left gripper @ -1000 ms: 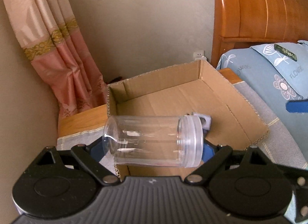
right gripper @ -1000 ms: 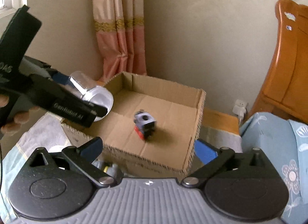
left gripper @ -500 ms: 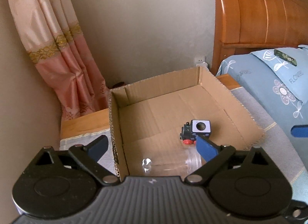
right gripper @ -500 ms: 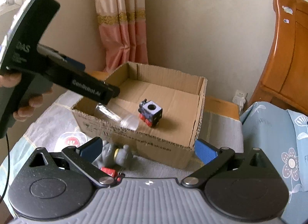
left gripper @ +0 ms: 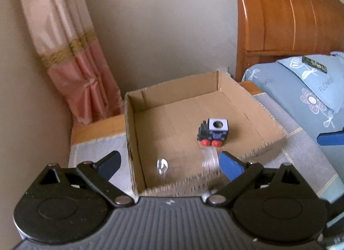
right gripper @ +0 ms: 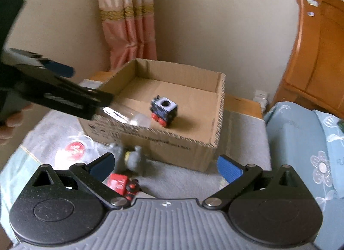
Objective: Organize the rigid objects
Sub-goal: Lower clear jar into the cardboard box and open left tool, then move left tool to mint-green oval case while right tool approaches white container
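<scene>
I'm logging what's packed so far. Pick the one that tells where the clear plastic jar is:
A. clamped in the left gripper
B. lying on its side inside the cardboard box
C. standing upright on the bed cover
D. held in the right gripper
B: the clear plastic jar lies on its side on the floor of the cardboard box, near the toy train; both grippers are open and hold nothing.

The left gripper hangs over the near edge of the cardboard box, its blue fingers wide apart and holding nothing. A clear plastic jar lies on its side inside the box. A little toy train sits just behind it.
</scene>
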A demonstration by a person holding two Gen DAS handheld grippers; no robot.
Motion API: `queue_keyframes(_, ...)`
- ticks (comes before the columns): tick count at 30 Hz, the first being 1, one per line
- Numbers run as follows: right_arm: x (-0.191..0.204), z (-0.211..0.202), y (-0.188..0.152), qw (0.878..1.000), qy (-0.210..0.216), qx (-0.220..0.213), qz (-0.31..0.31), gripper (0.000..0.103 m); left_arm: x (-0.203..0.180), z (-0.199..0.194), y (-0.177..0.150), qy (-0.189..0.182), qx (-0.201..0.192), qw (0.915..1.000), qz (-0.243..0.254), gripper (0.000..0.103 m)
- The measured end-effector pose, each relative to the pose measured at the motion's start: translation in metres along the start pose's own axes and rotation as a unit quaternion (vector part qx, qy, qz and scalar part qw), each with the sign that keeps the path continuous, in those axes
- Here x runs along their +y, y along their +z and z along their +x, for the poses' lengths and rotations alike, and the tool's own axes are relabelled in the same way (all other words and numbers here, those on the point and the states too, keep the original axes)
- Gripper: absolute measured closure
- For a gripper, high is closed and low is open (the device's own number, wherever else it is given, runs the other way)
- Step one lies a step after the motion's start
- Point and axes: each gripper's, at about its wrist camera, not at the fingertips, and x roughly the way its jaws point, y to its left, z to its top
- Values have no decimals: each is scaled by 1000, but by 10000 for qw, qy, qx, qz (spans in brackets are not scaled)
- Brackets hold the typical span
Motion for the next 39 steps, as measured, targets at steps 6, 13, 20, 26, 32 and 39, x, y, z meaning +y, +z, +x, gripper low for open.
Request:
queue_keyframes(6,7,5,-33,9988,-426,59,225,0,-2,-7,-41,157,175,9993,-274,5)
queue_keyframes(13,10,6,-56,9967,-517,181,599,0,-5,-11,-74,250,489,9956,-757,5)
queue_keyframes(20,17,4,-60,9969,-547,149,537,0,-7,-20,-91,356,618,9927,-969,5)
queue_keyframes(26,34,11,-63,9974,-649,120,277,0,-6,-25,-92,336,564,9929,-989,5)
queue_keyframes(32,39,24,-69,9962,-826,247,149,0,0,-26,-98,338,597,9919,-1071,5)
queue_keyframes(39,20,23,-78,9958,-764,399,303,0,6,-25,-106,336,675,9908,-1127,5)
